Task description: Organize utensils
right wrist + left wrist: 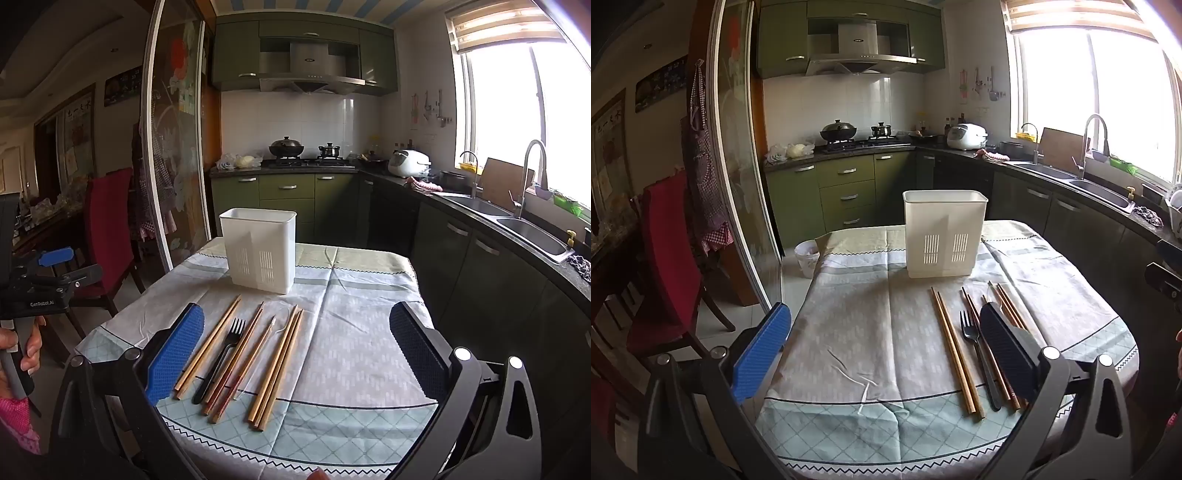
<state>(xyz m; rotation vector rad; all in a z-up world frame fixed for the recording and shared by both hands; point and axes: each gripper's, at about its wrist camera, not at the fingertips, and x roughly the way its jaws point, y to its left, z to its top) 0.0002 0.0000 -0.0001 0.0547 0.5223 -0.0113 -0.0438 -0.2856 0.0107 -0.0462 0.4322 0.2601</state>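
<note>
Kitchen cabinets back our cloth-covered bench (pixel 369 332). Chopsticks (pixel 207 350) and black fork (pixel 221 354) lie in a row at six o'clock of the white caddy (pixel 260 249). Both left tongs (pixel 886 347) and right tongs (pixel 295 350) released, empty.

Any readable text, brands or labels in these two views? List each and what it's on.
"GenRobot.AI": on the left gripper, seen in the right wrist view.
Range hood badge: too small to read.
Wall poster characters: too blurred to read.
Dark wall sign: unreadable.
Utensil holder, fork, chopsticks: no text.
</note>
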